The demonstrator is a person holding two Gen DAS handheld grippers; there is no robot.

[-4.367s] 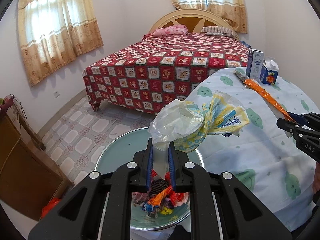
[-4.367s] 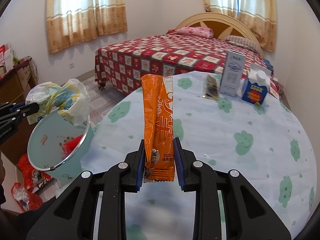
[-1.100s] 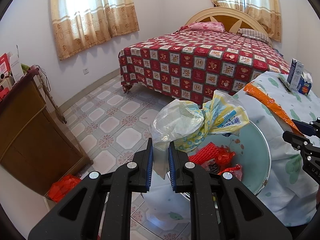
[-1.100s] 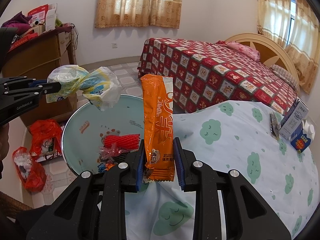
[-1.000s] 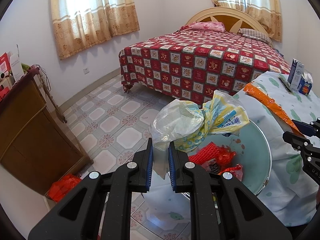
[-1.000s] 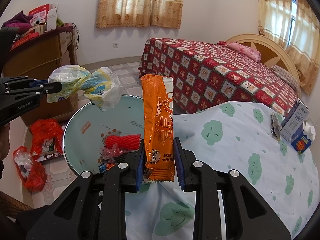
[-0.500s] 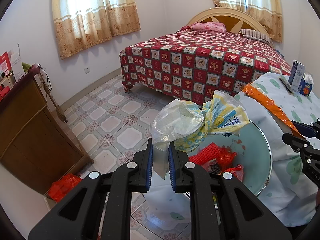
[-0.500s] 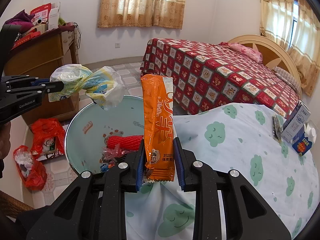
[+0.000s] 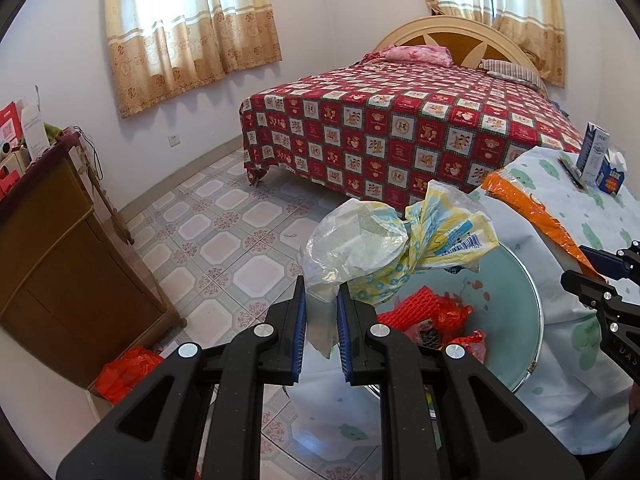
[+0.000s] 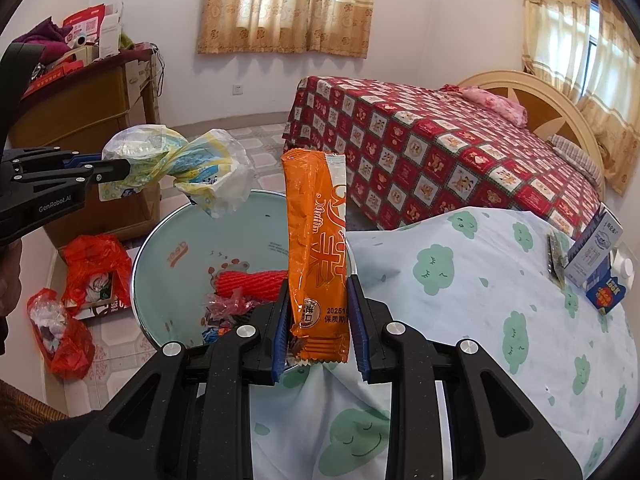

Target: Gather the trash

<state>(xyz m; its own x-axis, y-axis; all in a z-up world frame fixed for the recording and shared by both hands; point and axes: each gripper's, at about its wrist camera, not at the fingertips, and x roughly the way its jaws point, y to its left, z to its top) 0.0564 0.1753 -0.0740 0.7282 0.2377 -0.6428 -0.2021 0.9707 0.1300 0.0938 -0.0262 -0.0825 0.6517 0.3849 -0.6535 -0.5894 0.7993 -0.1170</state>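
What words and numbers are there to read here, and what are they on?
"GenRobot.AI": on the side of the left gripper.
"Muffin" and digits starting "2025": on the orange wrapper; its Chinese characters are too unclear to copy.
"Look": on the small blue carton.
"deer", roughly, seen upside down: inside the trash bin.
The tall white carton and red boxes: print too small.

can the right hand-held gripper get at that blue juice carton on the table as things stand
Probably not yet. The right hand-held gripper is shut on an orange snack wrapper, so its jaws are full. The blue juice carton stands far across the table, with bare cloth between; the wrapper must go in the bin first.
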